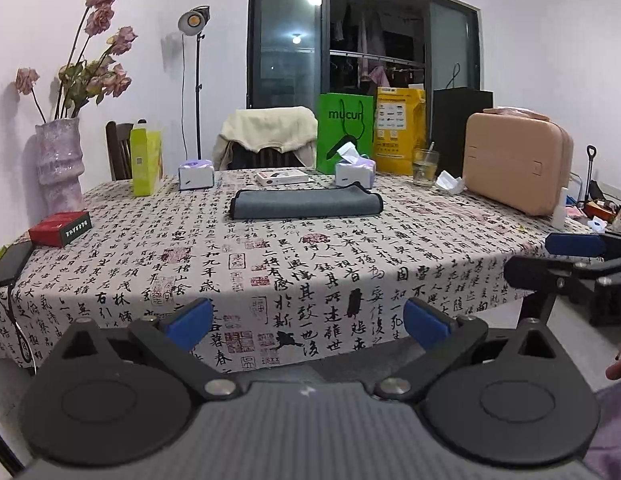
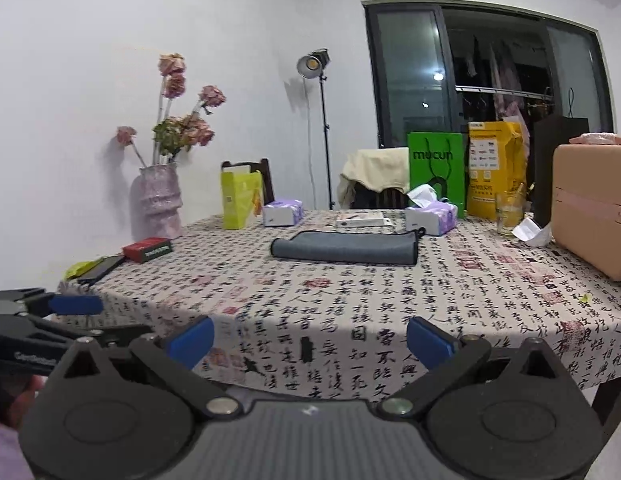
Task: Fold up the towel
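A grey towel (image 1: 306,203) lies folded into a long flat strip on the patterned tablecloth (image 1: 270,264), toward the far middle of the table; it also shows in the right wrist view (image 2: 344,247). My left gripper (image 1: 308,324) is open and empty, held off the table's near edge, far from the towel. My right gripper (image 2: 310,340) is open and empty too, also before the near edge. The right gripper shows at the right of the left wrist view (image 1: 578,260); the left gripper shows at the left of the right wrist view (image 2: 50,320).
Around the towel stand two tissue boxes (image 1: 195,174) (image 1: 355,171), a flat white box (image 1: 282,177), a green bag (image 1: 345,133), a yellow bag (image 1: 399,130), a glass (image 1: 424,167) and a pink case (image 1: 516,162). At left are a vase (image 1: 59,164), a red box (image 1: 60,229) and a phone (image 1: 10,262).
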Action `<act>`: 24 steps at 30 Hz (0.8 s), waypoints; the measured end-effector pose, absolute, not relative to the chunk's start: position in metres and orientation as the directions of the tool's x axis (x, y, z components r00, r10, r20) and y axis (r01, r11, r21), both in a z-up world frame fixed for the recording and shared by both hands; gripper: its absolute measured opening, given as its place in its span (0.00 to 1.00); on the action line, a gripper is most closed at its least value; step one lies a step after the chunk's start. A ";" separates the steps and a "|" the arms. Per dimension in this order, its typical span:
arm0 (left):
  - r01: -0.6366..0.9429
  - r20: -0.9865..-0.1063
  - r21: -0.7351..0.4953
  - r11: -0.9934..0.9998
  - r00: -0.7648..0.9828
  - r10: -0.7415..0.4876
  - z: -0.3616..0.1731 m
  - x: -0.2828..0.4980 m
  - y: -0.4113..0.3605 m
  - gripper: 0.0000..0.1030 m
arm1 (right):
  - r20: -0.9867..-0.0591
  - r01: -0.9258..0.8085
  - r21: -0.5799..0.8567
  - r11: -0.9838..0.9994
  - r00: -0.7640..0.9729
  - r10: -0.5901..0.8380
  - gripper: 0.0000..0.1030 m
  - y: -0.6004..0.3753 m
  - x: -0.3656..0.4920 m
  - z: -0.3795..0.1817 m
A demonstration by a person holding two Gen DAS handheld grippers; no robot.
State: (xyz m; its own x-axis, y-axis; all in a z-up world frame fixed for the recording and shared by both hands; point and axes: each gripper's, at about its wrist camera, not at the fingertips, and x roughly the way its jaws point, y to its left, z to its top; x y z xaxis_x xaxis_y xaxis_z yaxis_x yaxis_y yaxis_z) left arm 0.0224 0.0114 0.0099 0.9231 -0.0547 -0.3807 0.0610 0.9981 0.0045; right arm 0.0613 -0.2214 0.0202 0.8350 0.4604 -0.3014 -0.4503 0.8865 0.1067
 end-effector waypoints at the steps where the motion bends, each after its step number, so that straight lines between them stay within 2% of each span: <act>1: 0.064 -0.383 0.006 0.998 0.922 -0.057 0.010 0.021 0.011 1.00 | -0.299 -0.457 0.103 0.884 0.833 0.465 1.00 -0.221 0.058 0.020; 10: 0.033 -0.401 0.004 0.999 0.916 -0.029 0.006 0.012 0.015 1.00 | -0.254 -0.431 0.088 0.898 0.862 0.439 1.00 -0.233 0.036 0.022; 24: 0.037 -0.396 0.019 0.999 0.918 -0.026 0.004 0.006 0.013 1.00 | -0.283 -0.424 0.080 0.902 0.858 0.429 1.00 -0.239 0.028 0.016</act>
State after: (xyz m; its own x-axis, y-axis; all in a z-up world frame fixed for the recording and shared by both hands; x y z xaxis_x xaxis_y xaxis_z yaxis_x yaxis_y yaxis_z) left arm 0.0065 0.0126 0.0041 0.9180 -0.0265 -0.3958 0.0372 0.9991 0.0195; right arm 0.0281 -0.2392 0.0160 0.8582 0.4286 -0.2826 -0.4241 0.9021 0.0802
